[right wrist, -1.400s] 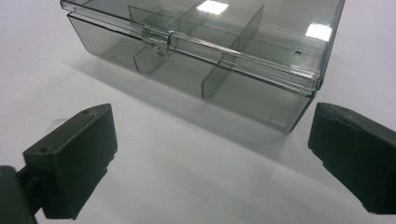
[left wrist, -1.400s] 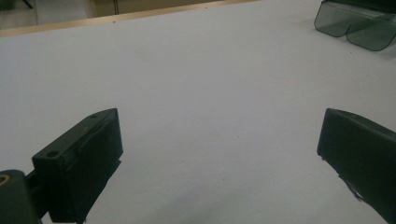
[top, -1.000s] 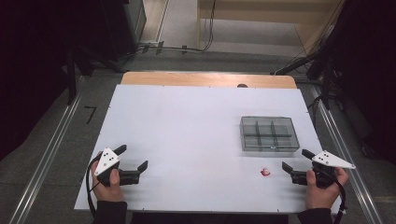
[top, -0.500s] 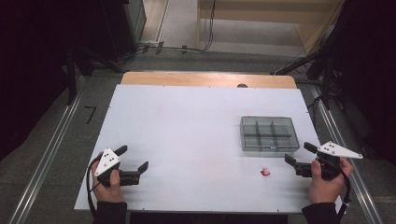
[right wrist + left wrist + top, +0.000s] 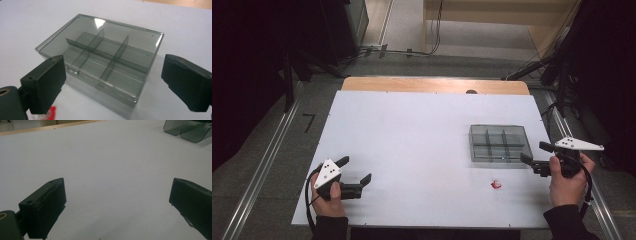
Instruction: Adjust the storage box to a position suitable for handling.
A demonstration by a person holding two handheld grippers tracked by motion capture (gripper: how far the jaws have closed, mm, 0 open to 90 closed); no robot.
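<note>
White table point(image 5: 412, 140) under dim room light: my right tongs point(image 5: 535, 159) have swung off the small red piece point(image 5: 496, 184) toward the grey divided box point(image 5: 500, 143), jaws spread, lining up on it. Left tongs point(image 5: 358, 172) stay spread and idle.

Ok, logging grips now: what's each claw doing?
Left claw: open, empty, over the table.
Right claw: open, empty, facing the compartment box.
</note>
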